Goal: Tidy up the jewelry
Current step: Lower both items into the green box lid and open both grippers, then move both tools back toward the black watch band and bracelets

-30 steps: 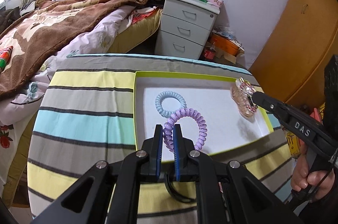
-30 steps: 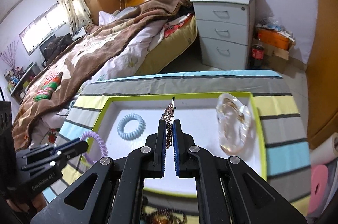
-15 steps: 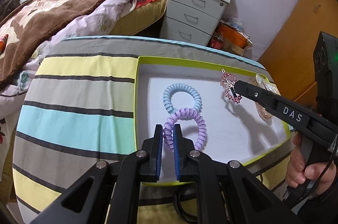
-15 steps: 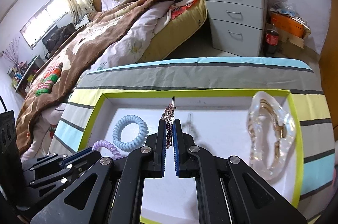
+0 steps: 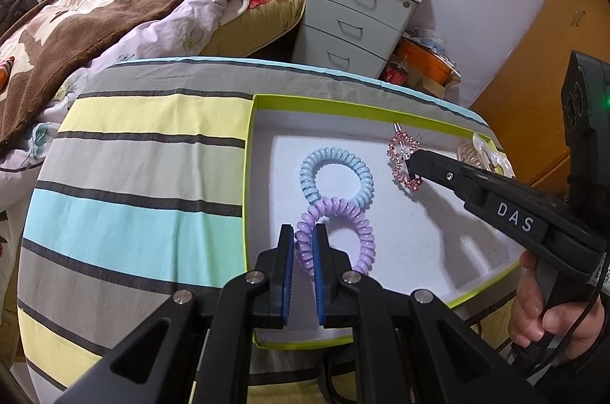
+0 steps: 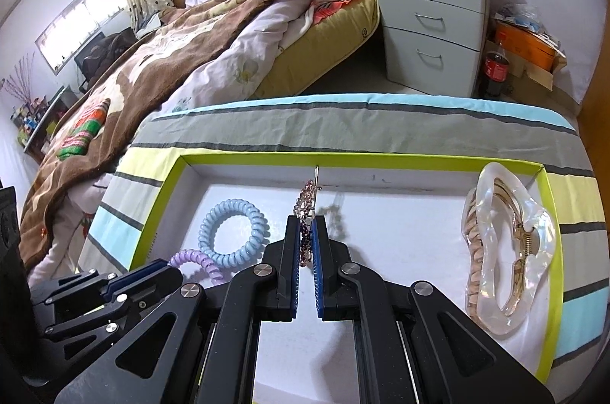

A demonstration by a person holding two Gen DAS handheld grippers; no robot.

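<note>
A white tray with a lime-green rim (image 5: 343, 106) (image 6: 343, 158) lies on a striped cloth. My left gripper (image 5: 304, 240) is shut on a purple spiral hair tie (image 5: 362, 236), low over the tray's near left part, its loop overlapping a blue spiral hair tie (image 5: 335, 175) (image 6: 232, 232) that lies flat. My right gripper (image 6: 305, 232) (image 5: 410, 162) is shut on a pink beaded hair clip (image 5: 402, 160) (image 6: 305, 202), held just above the tray's middle. A clear claw clip (image 6: 507, 251) lies at the tray's right side.
The striped cloth (image 5: 133, 175) covers the table around the tray. Beyond it stand a bed with a brown blanket (image 6: 190, 34), a grey drawer unit (image 6: 431, 11), a cola bottle (image 6: 495, 68) and an orange box on the floor.
Both grippers have moved forward and down over the tray. The purple tie now reaches the blue tie. The pink clip has moved left, from over the claw clip to the tray's middle.
</note>
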